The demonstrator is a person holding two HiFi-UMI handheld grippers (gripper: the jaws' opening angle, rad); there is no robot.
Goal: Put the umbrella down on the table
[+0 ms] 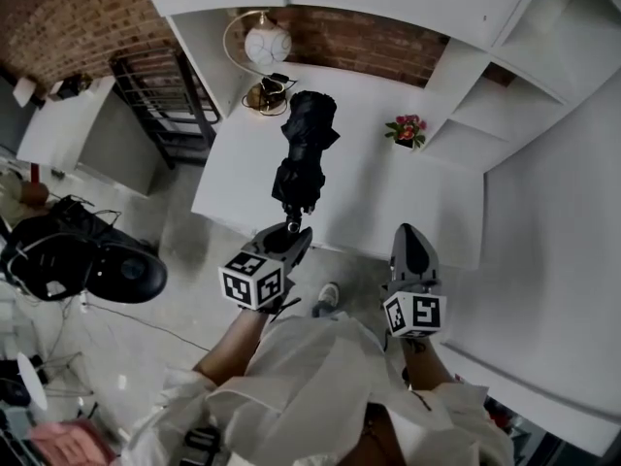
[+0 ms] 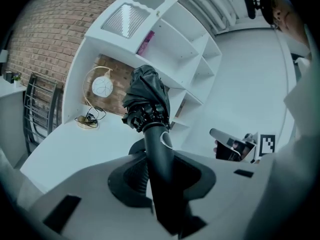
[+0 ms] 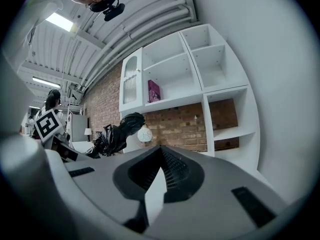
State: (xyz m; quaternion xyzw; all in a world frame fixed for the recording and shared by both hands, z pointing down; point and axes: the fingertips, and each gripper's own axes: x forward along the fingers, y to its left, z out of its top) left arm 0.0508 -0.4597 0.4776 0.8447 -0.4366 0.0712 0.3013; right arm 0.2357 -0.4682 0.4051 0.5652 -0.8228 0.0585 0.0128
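Note:
A black folded umbrella (image 1: 306,144) stands tilted above the white table (image 1: 369,197), held by its handle. My left gripper (image 1: 288,233) is shut on that handle near the table's front edge. In the left gripper view the handle (image 2: 161,164) runs up between the jaws to the bundled canopy (image 2: 146,100). My right gripper (image 1: 411,249) hovers to the right, off the table's front edge, shut with nothing in it. The right gripper view shows the umbrella (image 3: 119,132) off to the left of my right gripper (image 3: 160,153).
On the table stand a small pot of flowers (image 1: 406,131) at the back right and a globe lamp (image 1: 267,42) with cables at the back left. White shelves (image 1: 505,76) line the wall. A black chair (image 1: 116,270) and a dark rack (image 1: 160,100) stand at the left.

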